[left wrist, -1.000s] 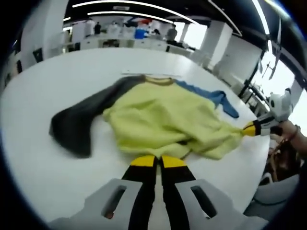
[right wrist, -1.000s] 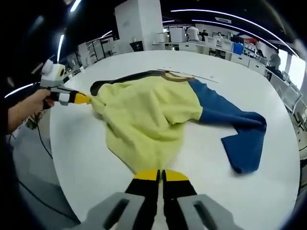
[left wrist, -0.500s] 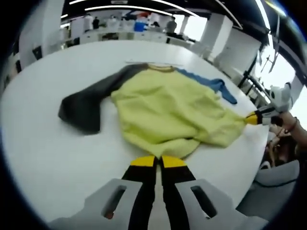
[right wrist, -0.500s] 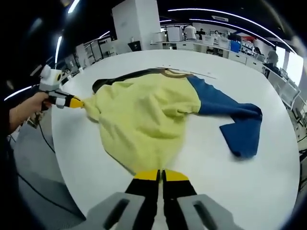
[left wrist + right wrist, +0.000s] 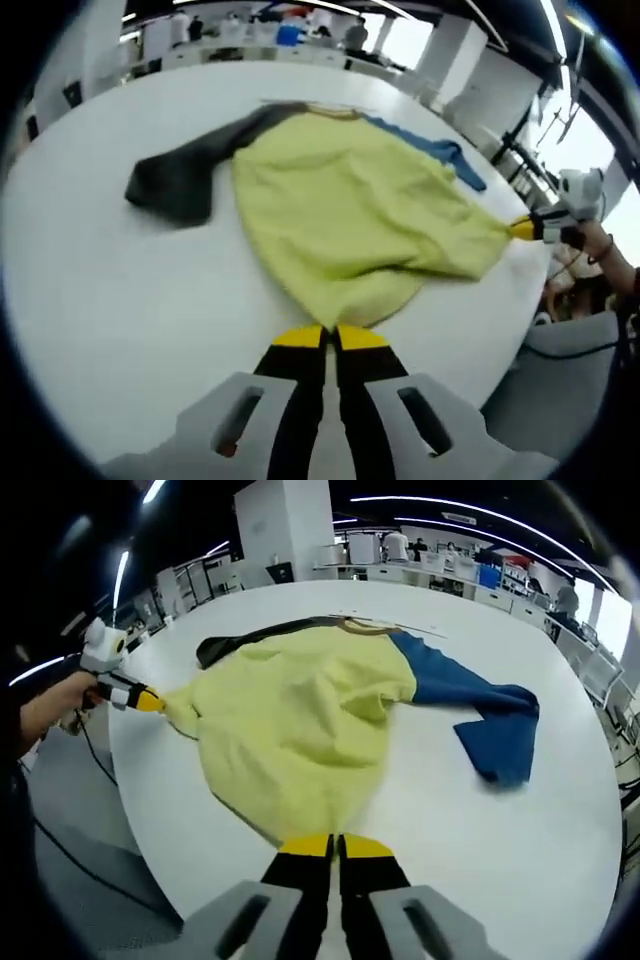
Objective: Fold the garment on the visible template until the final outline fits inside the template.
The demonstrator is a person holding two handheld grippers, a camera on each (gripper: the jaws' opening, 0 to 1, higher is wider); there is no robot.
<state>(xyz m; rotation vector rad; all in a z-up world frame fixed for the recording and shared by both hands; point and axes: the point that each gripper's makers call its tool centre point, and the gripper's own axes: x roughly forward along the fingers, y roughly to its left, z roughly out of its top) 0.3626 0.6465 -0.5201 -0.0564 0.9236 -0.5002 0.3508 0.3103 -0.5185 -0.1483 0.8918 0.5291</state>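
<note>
Yellow fabric makes up the body of the garment (image 5: 350,215), which lies on a white round table (image 5: 90,290) in the left gripper view. Its long axis runs from the hem at the near edge, just ahead of the left gripper (image 5: 329,338), up to the tan collar at the far side. A dark grey sleeve (image 5: 190,170) stretches off to the left and ends in a folded cuff, while a blue sleeve (image 5: 440,158) shows as a thin strip along the far right edge of the body. The yellow cloth is rumpled, with soft ridges, and is drawn out to a point at the right. There the right gripper (image 5: 524,229), held in a person's hand (image 5: 590,240), pinches that corner. The left gripper's own jaws are pressed together on the bottom hem.

In the right gripper view the garment (image 5: 300,730) again points away, collar far and hem near. The blue sleeve (image 5: 480,715) now spreads broadly to the right and bends back at the cuff. The grey sleeve (image 5: 250,640) peeks out at the far left. The right gripper (image 5: 335,846) has its jaws closed on the near hem. At the left, the left gripper (image 5: 150,701) clamps a stretched yellow corner near the table's (image 5: 560,830) edge.
</note>
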